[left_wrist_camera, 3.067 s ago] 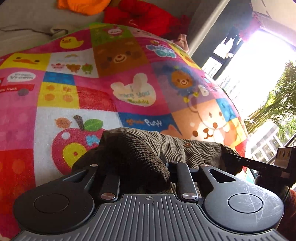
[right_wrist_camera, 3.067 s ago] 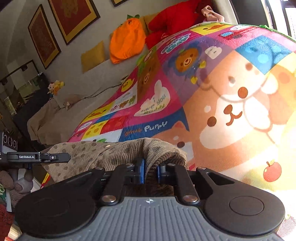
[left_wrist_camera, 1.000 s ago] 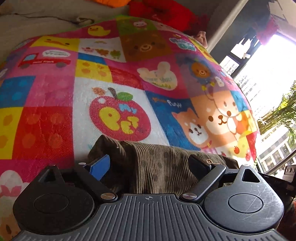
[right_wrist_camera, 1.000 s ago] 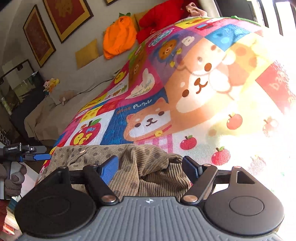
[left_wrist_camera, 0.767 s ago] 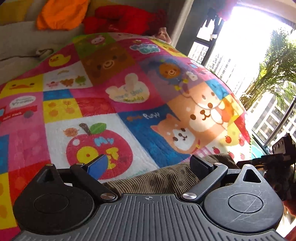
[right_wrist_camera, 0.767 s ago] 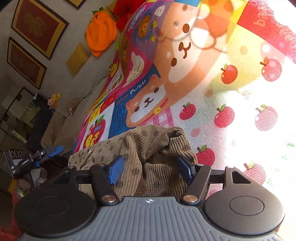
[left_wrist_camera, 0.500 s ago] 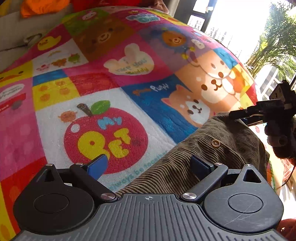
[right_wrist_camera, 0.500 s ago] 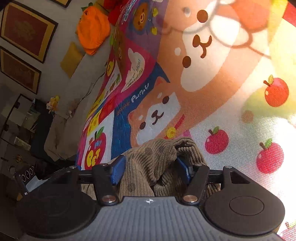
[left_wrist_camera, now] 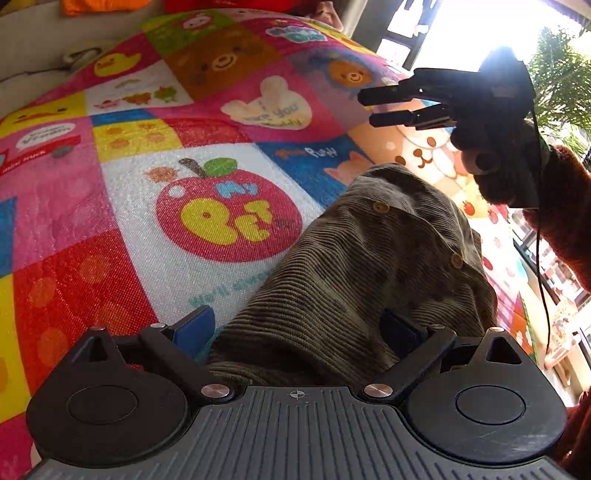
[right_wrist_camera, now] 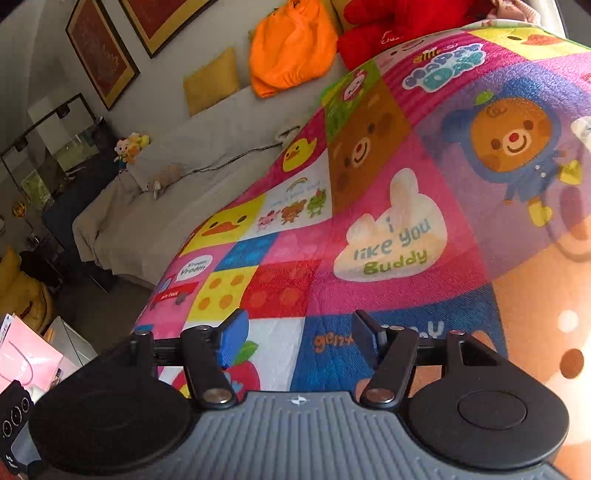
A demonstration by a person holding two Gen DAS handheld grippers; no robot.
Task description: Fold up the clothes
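Nearest, the left tool (left_wrist_camera: 297,326) stands wide over the brown corduroy garment (left_wrist_camera: 369,273), gripping nothing, probably set to catch an edge for a fold. The garment lies bunched on the cartoon patchwork blanket (left_wrist_camera: 129,206), ribbed, faintly dotted, two buttons showing. Beyond, the right tool (right_wrist_camera: 299,334) hangs spread and empty above the blanket.

A home — cartoon play mat (right_wrist_camera: 369,206), framed pictures (right_wrist_camera: 99,51), plush toys (right_wrist_camera: 388,26).
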